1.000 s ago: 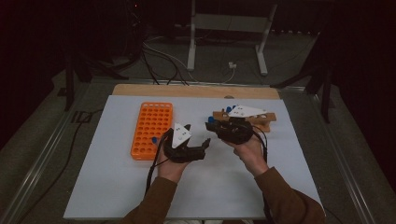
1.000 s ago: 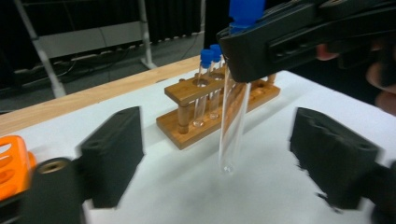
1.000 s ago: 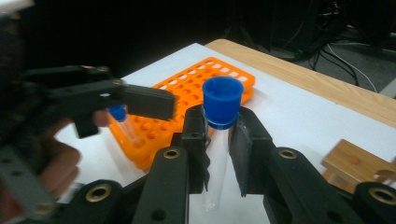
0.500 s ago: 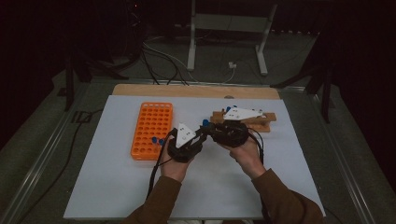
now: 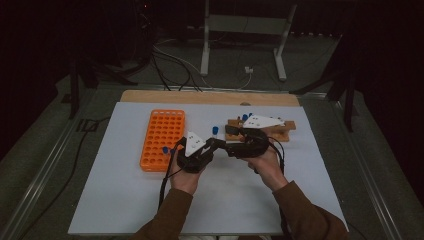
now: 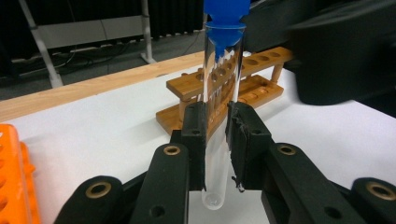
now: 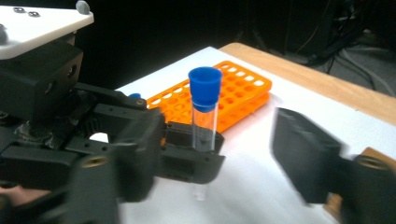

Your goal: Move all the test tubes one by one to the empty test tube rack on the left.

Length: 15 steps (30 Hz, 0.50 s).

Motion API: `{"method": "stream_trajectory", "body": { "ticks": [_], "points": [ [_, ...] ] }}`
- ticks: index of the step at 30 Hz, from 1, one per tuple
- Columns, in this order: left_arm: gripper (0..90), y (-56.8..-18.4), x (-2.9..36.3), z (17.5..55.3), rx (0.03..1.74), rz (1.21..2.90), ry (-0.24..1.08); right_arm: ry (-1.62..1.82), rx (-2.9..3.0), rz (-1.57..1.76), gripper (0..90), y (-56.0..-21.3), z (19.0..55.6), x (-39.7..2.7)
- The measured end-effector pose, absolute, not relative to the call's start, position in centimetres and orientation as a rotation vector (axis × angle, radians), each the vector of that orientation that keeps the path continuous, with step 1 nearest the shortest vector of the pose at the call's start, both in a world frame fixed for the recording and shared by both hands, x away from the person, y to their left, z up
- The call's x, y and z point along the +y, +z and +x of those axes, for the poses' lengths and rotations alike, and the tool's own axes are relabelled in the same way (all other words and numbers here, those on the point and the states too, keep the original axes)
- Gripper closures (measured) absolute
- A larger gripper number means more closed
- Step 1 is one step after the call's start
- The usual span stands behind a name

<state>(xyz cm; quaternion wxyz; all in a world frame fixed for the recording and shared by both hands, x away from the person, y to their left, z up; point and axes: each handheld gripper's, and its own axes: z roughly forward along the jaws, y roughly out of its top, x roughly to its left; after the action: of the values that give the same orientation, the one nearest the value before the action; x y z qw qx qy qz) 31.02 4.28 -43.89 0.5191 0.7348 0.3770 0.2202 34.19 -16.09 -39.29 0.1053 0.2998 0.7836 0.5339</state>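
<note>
Handover of a test tube between two hand-held grippers above a white table (image 5: 125,200). In the high view, the left gripper (image 5: 216,143) and the right gripper (image 5: 231,148) meet tip to tip near the table's middle, between the orange tube rack (image 5: 162,137) on the left and the wooden tube rack (image 5: 280,131) at the right rear; the tube itself is too small there to make out beyond a blue cap between the tips. The left gripper view supplies the grip: the clear test tube (image 6: 219,116) stands upright, pinched between the two black jaws of the left gripper (image 6: 215,140), its rounded bottom hanging below the pads and its blue cap (image 6: 225,14) at the top edge of the picture, with the wooden rack behind it and a corner of the orange rack at the lower left. The right gripper view shows the same tube (image 7: 204,121) from the other side, held by the left gripper (image 7: 187,149) clear of the table surface, with the orange rack behind. Here the right gripper's own jaws have just been opening: they stand spread, blurred, on either side of the tube and do not touch it.
</note>
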Motion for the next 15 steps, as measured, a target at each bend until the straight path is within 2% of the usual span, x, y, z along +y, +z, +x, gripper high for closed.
{"method": "stream_trajectory", "body": {
  "ticks": [3,6,15],
  "points": [
    [78.3,-43.9,4.5,31.1,0.920,1.758,0.526,1.548,2.294,0.877,13.4,-39.2,34.0,-16.4],
    [78.2,-43.8,4.7,31.1,0.919,1.751,0.526,1.540,2.287,0.882,5.1,-39.2,34.0,-16.7],
    [78.2,-43.4,5.5,31.1,0.931,1.725,0.514,1.505,2.281,0.921,0.0,-40.3,34.0,-18.5]
  ]
}}
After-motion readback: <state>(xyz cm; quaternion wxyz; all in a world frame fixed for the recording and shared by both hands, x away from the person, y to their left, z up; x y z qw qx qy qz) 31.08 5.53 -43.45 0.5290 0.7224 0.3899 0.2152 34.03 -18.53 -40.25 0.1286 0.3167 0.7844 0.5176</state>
